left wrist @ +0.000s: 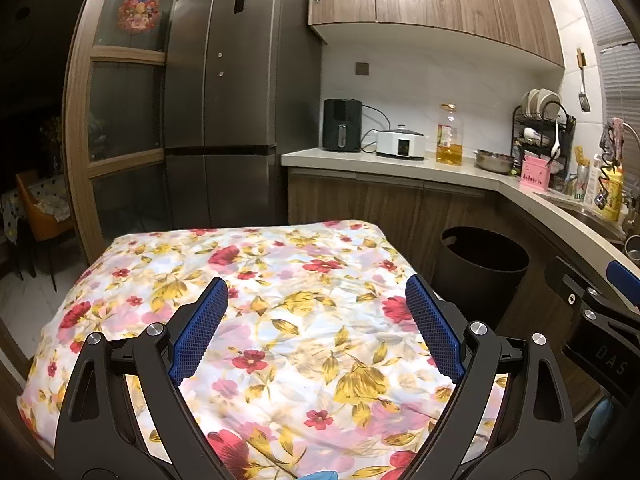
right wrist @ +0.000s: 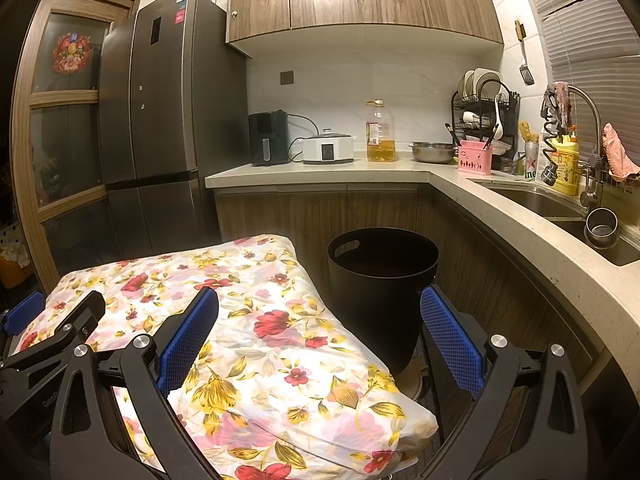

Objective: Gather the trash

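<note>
Nearest, in the left wrist view: left gripper (left wrist: pixel 316 292), black frame with blue textured pads, jaws spread wide and grasping nothing, poised above a table draped in a white cloth printed with red and yellow flowers (left wrist: pixel 280 320). Off to its right edge, a slice of the other tool's black frame.

In the right wrist view: right gripper (right wrist: pixel 320 304), same black-and-blue build, likewise released and empty — left finger over the floral cloth (right wrist: pixel 260 320), right finger in front of the bin. No loose trash visible on the cloth in either view.

Just beyond the table's right corner, on the floor against the cabinets: a round black plastic trash bin with a cut-out handle (right wrist: pixel 382 280), open-topped, its inside too dark to read. Same bin in the left view (left wrist: pixel 482 268), to the right of the table.

Farther back, a pale L-shaped countertop (right wrist: pixel 320 170) carrying a black air fryer (right wrist: pixel 268 138), a white cooker (right wrist: pixel 328 148), a clear jug of yellow oil (right wrist: pixel 380 132), a steel bowl (right wrist: pixel 432 152) and a black dish rack with plates (right wrist: pixel 486 100). To the right, a steel sink with tall faucet (right wrist: pixel 532 200).

Farthest left — a tall dark grey refrigerator (right wrist: pixel 160 120) beside a wood-framed glass door (right wrist: pixel 64 100).
</note>
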`<move>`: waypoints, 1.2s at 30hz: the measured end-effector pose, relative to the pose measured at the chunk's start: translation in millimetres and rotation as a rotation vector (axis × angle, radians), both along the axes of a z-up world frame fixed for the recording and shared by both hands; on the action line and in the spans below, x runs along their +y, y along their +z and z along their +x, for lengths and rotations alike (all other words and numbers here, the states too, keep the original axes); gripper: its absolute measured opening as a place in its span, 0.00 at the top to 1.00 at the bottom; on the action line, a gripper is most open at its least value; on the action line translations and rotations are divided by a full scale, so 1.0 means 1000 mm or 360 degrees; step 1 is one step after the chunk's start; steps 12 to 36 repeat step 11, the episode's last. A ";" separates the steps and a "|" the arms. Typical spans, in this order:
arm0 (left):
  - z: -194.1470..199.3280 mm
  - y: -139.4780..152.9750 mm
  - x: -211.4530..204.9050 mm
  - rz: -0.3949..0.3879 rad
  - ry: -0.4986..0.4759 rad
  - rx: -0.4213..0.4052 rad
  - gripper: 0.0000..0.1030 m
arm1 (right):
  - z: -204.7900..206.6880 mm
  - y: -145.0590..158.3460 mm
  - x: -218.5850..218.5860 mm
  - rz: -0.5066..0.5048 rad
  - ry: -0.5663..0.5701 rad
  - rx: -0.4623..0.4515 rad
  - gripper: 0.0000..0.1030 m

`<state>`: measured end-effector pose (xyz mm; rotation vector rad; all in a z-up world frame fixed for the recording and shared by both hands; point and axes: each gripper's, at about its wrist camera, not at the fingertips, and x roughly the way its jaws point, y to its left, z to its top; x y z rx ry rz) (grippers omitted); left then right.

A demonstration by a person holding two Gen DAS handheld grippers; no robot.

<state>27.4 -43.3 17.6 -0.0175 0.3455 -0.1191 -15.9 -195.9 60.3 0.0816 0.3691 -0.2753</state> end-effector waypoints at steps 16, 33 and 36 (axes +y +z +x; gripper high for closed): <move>-0.001 -0.002 0.001 0.0009 0.0012 0.0002 0.12 | -0.001 0.001 -0.001 0.0018 -0.0016 -0.0004 0.06; -0.001 -0.002 0.001 0.0009 0.0012 0.0002 0.12 | -0.001 0.001 -0.001 0.0018 -0.0016 -0.0004 0.06; -0.001 -0.002 0.001 0.0009 0.0012 0.0002 0.12 | -0.001 0.001 -0.001 0.0018 -0.0016 -0.0004 0.06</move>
